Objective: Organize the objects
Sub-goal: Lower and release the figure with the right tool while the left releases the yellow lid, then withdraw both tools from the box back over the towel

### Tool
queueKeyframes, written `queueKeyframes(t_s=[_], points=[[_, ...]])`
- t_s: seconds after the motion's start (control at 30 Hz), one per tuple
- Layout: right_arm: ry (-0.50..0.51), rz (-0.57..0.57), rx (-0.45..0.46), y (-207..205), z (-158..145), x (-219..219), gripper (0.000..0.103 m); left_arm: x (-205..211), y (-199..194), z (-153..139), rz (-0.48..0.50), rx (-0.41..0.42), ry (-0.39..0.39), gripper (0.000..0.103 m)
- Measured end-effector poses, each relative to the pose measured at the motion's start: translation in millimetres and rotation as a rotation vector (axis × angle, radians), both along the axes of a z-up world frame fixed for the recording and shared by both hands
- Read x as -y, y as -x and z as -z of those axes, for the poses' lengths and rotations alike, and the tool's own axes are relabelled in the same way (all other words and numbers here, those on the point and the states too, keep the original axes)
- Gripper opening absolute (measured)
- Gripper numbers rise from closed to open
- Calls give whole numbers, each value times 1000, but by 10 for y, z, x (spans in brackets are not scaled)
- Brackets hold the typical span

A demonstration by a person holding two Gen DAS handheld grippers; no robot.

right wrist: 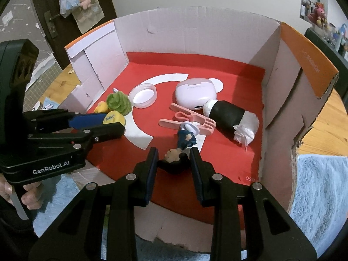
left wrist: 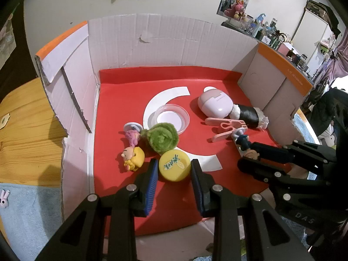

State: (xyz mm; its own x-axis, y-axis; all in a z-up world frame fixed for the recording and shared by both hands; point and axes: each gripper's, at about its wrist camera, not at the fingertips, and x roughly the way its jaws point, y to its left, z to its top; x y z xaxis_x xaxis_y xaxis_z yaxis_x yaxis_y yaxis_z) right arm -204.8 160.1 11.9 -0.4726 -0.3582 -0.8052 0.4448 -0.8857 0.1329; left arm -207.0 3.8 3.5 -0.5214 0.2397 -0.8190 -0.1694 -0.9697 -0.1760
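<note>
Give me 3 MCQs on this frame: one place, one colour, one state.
1. Where is the clear dish?
A. on the red box floor, beside the green plush
B. on the wooden table
C. on the pink case

2. What colour is the round cap between the left tool's fingers?
A. blue
B. yellow
C. white

3. What is the right tool doing?
A. hanging open above the box
B. gripping the pink clip
C. closed on the dark-haired figurine's head

Answers: A, the dish sits on red by the plush; B, its top is yellow; C, both pads press on the head.
</note>
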Motion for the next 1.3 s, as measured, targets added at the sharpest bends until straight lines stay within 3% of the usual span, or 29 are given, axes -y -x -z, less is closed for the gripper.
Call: queueKeyframes(t_s=[0.53, 0.63, 0.7, 0.77, 1.03, 1.13, 1.3], points=[[12, -1, 5, -14, -2, -7, 29, 9, 3, 0, -10, -5, 19, 32], [16, 0, 6, -24, -7, -8, 30, 7, -7, -10, -12, -8, 23, 38], [18, -2, 6, -32, -12, -11, 35, 7, -21, -19, -14, -12, 30, 39], [35, -13, 6, -42, -24, 5, 50, 6, -26, -21, -14, -12, 31, 39], [27, -8, -15, -83, -63, 15, 51, 30, -67, -31, -18, -18, 26, 39], [26, -8, -19, -97, -73, 23, 51, 40, -79, -38, -22, -23, 26, 46], [31, -7, -19, -120, -83, 22, 53, 53, -123, -57, -26, -29, 24, 46]])
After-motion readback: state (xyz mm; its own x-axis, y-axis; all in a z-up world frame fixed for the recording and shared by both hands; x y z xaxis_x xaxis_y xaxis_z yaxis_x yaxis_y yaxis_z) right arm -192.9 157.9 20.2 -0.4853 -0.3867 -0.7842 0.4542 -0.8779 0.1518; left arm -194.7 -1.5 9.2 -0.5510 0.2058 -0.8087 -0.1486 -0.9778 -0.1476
